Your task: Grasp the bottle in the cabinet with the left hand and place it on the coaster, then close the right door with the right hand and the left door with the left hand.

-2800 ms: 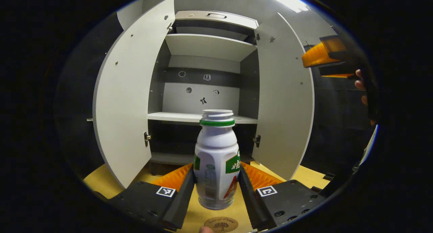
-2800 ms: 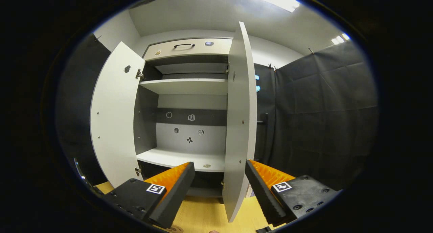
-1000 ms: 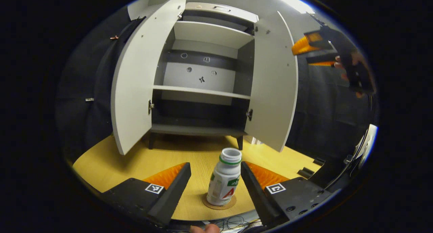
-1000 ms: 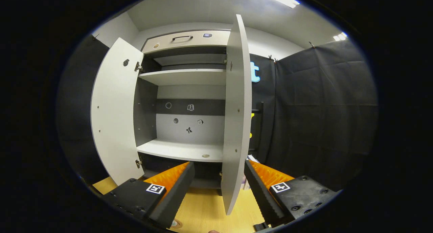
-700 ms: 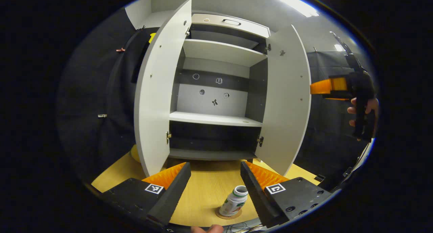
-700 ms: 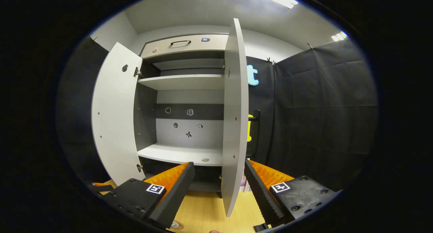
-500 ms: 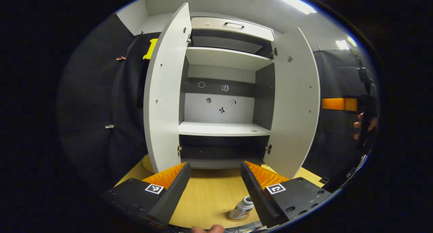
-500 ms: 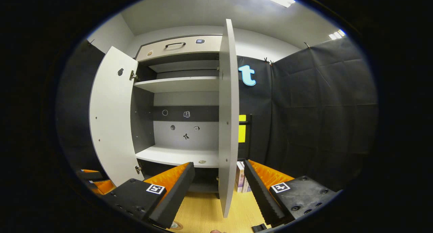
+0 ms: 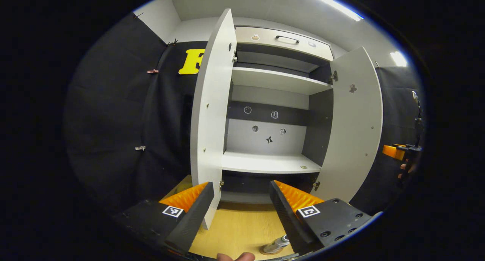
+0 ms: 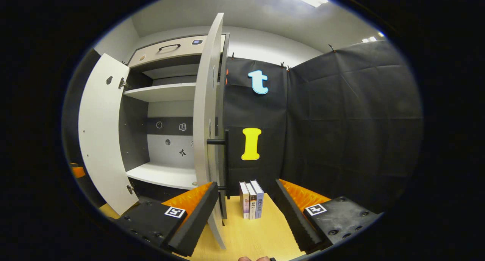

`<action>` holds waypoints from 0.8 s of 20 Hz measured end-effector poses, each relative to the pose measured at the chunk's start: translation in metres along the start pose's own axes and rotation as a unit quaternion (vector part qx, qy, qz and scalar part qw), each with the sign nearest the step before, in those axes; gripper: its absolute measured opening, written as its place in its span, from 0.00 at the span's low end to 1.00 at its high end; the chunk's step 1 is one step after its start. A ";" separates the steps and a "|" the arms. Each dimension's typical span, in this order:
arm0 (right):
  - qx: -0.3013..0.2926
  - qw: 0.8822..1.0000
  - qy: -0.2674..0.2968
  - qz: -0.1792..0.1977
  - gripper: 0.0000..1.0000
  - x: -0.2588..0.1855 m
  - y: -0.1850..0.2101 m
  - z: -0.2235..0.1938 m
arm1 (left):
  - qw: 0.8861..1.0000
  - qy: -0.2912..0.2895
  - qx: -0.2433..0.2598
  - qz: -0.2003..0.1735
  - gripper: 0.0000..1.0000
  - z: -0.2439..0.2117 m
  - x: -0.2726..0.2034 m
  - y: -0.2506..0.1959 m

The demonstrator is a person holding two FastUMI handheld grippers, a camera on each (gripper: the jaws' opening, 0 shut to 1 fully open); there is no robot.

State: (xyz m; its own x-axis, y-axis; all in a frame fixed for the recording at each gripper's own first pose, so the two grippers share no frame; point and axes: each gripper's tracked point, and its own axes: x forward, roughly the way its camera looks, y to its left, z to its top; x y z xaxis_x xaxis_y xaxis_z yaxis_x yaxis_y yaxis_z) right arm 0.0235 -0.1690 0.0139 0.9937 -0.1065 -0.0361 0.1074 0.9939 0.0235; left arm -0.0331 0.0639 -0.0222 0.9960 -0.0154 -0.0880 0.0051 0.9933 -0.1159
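Nearest, the left tongs (image 9: 240,206) are hanging released over the yellow wooden table (image 9: 242,230), the white plastic bottle (image 9: 276,246) sitting on its round brown coaster (image 9: 266,252). The right tongs (image 10: 246,208), also released, are facing the grey right cabinet door's (image 10: 204,113) outer edge, probably lining up to push it shut. Beyond, the grey left cabinet door (image 9: 210,113) is standing open.

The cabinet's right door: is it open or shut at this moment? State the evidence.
Open. The right door stands swung out edge-on, its handle facing the booth wall, and the shelves show beside it.
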 end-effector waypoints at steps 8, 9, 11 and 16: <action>0.032 0.999 0.004 0.016 0.96 0.006 0.023 -0.004 | 1.000 0.001 0.006 0.006 0.94 0.001 -0.002 0.013; 0.034 0.999 0.005 0.021 0.96 0.005 0.030 -0.005 | 1.000 0.002 0.005 0.006 0.94 0.001 -0.002 0.014; 0.031 0.999 0.006 0.033 0.98 0.004 0.048 -0.005 | 1.000 0.001 0.007 0.006 0.94 0.001 -0.002 0.018; 0.036 0.995 0.013 0.092 0.98 0.007 0.108 -0.008 | 1.000 0.000 0.017 0.008 0.94 0.003 -0.002 0.026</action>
State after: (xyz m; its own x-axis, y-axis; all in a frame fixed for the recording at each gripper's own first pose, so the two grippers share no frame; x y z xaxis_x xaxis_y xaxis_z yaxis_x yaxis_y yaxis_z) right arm 0.0418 -0.0623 0.0080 0.9957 0.0780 -0.0495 -0.0726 0.9920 0.1033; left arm -0.0350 0.0900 -0.0222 0.9960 -0.0002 -0.0894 -0.0071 0.9966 -0.0816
